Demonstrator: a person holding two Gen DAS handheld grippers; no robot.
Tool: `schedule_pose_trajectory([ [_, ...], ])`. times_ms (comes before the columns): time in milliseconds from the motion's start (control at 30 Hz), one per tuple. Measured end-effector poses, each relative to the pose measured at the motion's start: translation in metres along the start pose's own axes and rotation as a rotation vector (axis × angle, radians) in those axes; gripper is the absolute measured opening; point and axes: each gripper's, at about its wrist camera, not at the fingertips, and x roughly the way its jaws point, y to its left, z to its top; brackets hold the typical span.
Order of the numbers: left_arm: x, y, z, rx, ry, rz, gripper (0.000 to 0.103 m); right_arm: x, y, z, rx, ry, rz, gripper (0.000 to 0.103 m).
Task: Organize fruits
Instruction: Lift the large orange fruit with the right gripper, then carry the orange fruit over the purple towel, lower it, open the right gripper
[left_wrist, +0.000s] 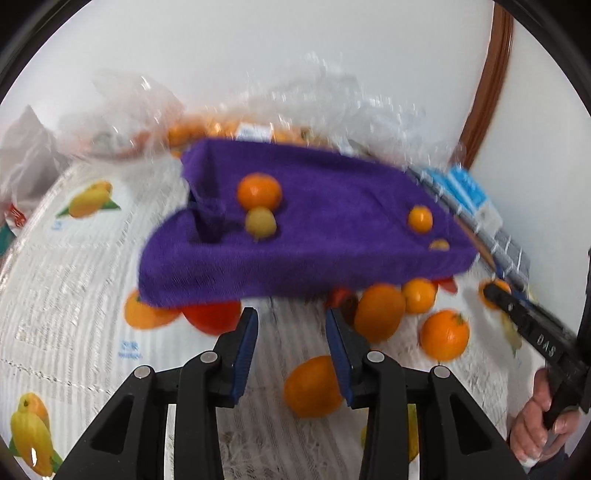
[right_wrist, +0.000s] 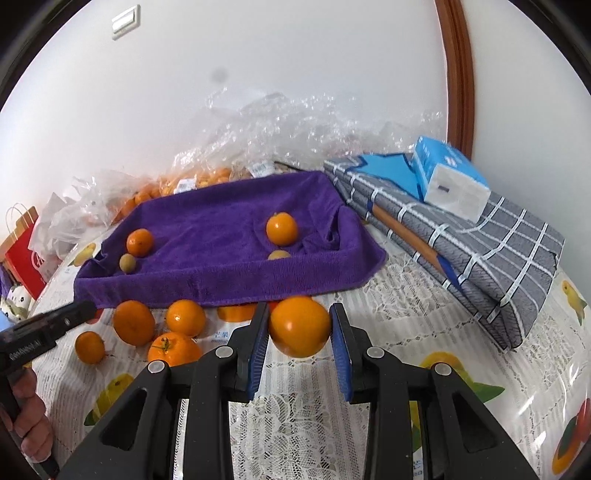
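at far left, bags of fruit in clear plastic (right_wrist: 122, 199) slump against the wall; just right of them the purple towel-lined tray (right_wrist: 236, 280) already holds two oranges and two smaller pale fruits. in front of its near edge a loose cluster of oranges (right_wrist: 155, 325) waits on the lace tablecloth (right_wrist: 406, 317). the left gripper (left_wrist: 291, 332) hovers spread and empty before the tray. the right gripper (right_wrist: 299, 328) has a large orange (right_wrist: 299, 326) between its blue pads (right_wrist: 258, 354), snugly it seems — so the step looks like a pick, with the next move a lift over the tray's rim and a gentle release. a folded grey cloth (right_wrist: 480, 258) and tissue pack (right_wrist: 450, 181) sit right.
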Motion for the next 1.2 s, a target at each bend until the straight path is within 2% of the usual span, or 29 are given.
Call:
schedule_pose_trajectory([
  [200,-0.009,-0.008,-0.012,0.045,0.007,-0.015,0.045,-0.003,-0.002,-0.001,0.013,-0.015,0.007,0.033],
  [433,-0.014,-0.015,-0.027,0.077,0.071,-0.104,0.046,0.001,-0.003,-0.001,0.016,-0.002,0.027,0.033],
  [500,-0.013,-0.023,-0.032,0.109,0.087,-0.098,0.046,-0.001,-0.003,-0.001,0.017,-0.011,0.027,0.033],
  [567,-0.018,-0.033,-0.039,0.166,0.069,-0.073,0.041,-0.001,-0.004,-0.001,0.022,-0.011,0.024,0.033],
  [633,-0.019,-0.037,-0.042,0.183,0.084,-0.091,0.034,0.000,-0.004,-0.001,0.023,-0.008,0.025,0.033],
  [933,-0.030,-0.034,-0.043,0.163,0.029,-0.096,0.033,0.000,-0.002,-0.002,0.015,-0.015,0.026,0.033],
  [1067,-0.038,-0.028,-0.039,0.125,-0.033,-0.083,0.033,-0.005,-0.001,-0.002,0.006,-0.040,0.023,0.033],
  [1200,-0.036,-0.018,-0.024,0.061,-0.048,-0.056,0.033,-0.005,0.001,-0.001,-0.014,-0.043,0.040,0.033],
])
